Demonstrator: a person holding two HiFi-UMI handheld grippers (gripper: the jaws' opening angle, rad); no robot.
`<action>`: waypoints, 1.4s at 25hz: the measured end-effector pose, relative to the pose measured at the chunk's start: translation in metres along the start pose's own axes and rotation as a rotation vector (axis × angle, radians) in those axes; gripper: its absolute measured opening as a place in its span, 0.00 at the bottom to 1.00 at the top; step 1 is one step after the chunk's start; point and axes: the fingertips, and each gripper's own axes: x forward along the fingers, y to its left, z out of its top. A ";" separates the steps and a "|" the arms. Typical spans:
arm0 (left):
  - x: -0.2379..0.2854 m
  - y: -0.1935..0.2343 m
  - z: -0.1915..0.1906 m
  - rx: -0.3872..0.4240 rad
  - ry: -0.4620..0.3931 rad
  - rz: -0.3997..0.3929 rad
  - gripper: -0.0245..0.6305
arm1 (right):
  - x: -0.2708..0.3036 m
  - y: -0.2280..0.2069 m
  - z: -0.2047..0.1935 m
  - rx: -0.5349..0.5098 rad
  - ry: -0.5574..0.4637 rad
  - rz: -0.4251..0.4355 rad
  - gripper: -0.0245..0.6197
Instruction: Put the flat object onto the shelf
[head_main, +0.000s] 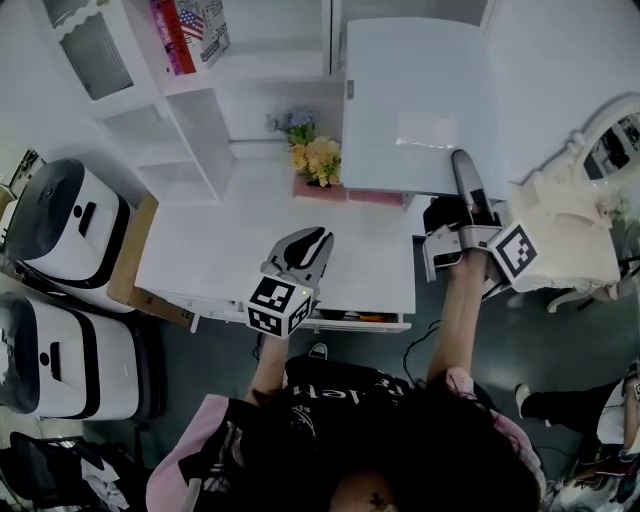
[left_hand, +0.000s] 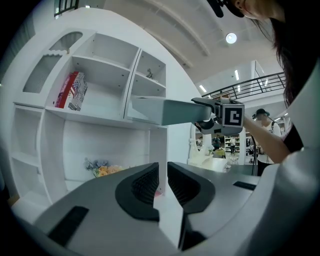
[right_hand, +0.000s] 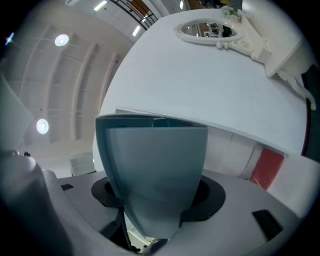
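Flat object (head_main: 415, 100) isn't on the shelf (head_main: 190, 130) yet: it's in the air over the tabletop (head_main: 230, 250), right gripper (head_main: 468, 190) clamped on its near edge, so the whole placement is left. Left gripper (head_main: 310, 245) hangs over the tabletop, jaws nearly pressed together on nothing. One upper shelf compartment holds books (head_main: 190, 30), the others in view look bare

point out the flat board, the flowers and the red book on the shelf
flat board (head_main: 415, 105), head view, middle of its broad top face
flowers (head_main: 318, 157), head view, on the yellow blooms
red book (left_hand: 64, 91), left gripper view, on its red side
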 end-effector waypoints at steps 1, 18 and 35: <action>-0.001 0.000 0.000 -0.001 0.000 -0.006 0.13 | 0.004 0.002 0.002 -0.040 -0.005 -0.017 0.52; 0.001 0.013 0.003 -0.004 -0.014 -0.049 0.13 | 0.028 -0.029 -0.029 0.259 -0.017 -0.115 0.52; 0.012 0.032 0.005 0.032 -0.024 -0.078 0.13 | 0.112 -0.059 0.016 0.282 -0.097 -0.161 0.52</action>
